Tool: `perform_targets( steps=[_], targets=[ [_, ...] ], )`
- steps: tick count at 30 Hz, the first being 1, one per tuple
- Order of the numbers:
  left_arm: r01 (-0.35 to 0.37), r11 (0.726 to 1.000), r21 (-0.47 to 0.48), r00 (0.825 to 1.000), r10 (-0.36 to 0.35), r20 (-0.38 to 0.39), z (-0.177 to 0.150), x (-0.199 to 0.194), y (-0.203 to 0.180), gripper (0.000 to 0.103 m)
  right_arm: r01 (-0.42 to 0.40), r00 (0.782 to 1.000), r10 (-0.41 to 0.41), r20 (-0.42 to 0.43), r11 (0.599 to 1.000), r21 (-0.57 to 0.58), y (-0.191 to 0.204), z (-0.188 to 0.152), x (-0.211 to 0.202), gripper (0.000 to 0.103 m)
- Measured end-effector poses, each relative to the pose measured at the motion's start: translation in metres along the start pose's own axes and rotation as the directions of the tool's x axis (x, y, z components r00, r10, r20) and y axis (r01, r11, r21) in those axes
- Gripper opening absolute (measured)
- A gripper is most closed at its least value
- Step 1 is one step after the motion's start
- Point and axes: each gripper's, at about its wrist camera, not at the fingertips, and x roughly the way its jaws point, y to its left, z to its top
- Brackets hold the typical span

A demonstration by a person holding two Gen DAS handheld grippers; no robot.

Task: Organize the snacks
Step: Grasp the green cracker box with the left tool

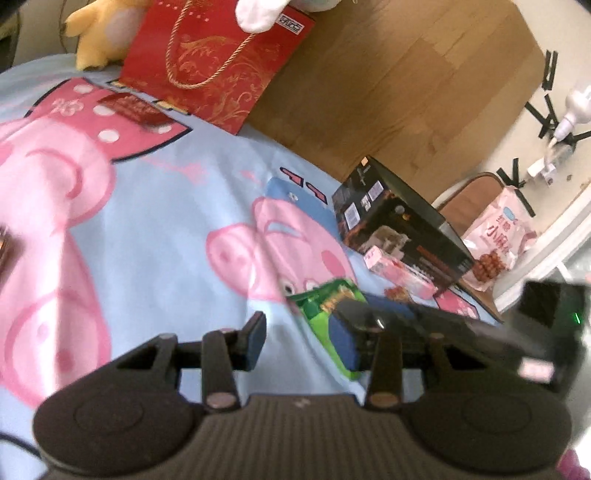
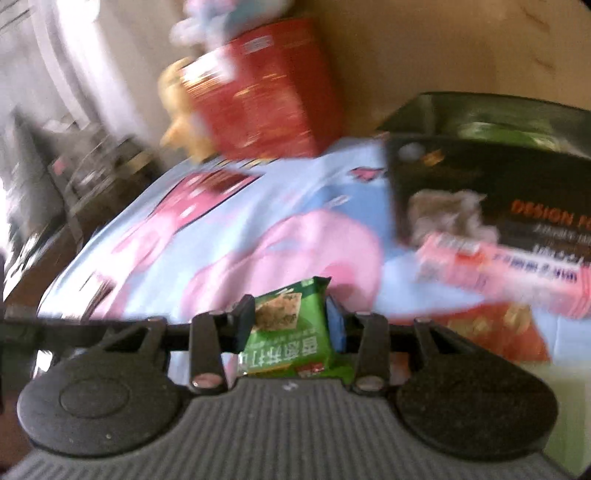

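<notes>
The right gripper (image 2: 291,321) has a green snack packet (image 2: 291,328) pinched between its two pads, the packet standing up between the fingers and lifted just above the cartoon-pig bedsheet (image 2: 229,229). From the left wrist view the same green snack packet (image 1: 325,299) shows ahead with the right gripper (image 1: 364,321) clamped around it. The left gripper (image 1: 306,339) sits with its jaws parted and nothing between them, only bedsheet (image 1: 166,221) below. Off to the side, a black box (image 2: 480,184) stands on the sheet with a pink snack pack (image 2: 517,273) lying against its front, and a red packet (image 2: 498,332) nearer the camera. At the far end a red gift bag (image 1: 218,66) stands beside a yellow plush toy (image 1: 99,33). A pink bag of snacks (image 1: 498,240) rests beyond the black box (image 1: 399,221), on a chair by the wall.
</notes>
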Motion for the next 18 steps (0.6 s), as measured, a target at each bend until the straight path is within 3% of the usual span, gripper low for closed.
perform_targets(
  steps=[4,9,11,13,15,18],
  targets=[
    [0.027,1.000,-0.008,0.999,-0.028,-0.044,-0.017,0.004,-0.003,0.038,0.018,1.000,-0.018,0.007,1.000,-0.020,0.008,-0.033,-0.044,0.040],
    [0.074,0.992,0.100,0.993,-0.063,-0.102,-0.027,0.019,-0.037,0.040,0.137,0.988,-0.139,0.073,0.990,0.029,0.008,-0.079,-0.086,0.039],
    [0.053,0.986,0.158,0.995,-0.038,-0.096,-0.031,0.023,-0.051,0.040,0.152,0.978,-0.159,0.133,0.987,0.056,0.010,-0.090,-0.104,0.043],
    [0.074,0.983,0.170,0.993,-0.057,-0.099,-0.031,0.023,-0.057,0.041,0.156,0.967,-0.167,0.195,0.985,0.069,0.011,-0.101,-0.126,0.059],
    [0.075,0.982,0.172,0.995,-0.061,-0.084,-0.030,0.018,-0.060,0.041,0.164,0.959,-0.175,0.224,0.984,0.069,0.012,-0.109,-0.138,0.068],
    [0.072,0.986,0.151,0.996,-0.065,-0.054,-0.027,0.007,-0.055,0.041,0.202,0.955,-0.207,0.212,0.978,0.044,0.015,-0.114,-0.140,0.068]
  ],
)
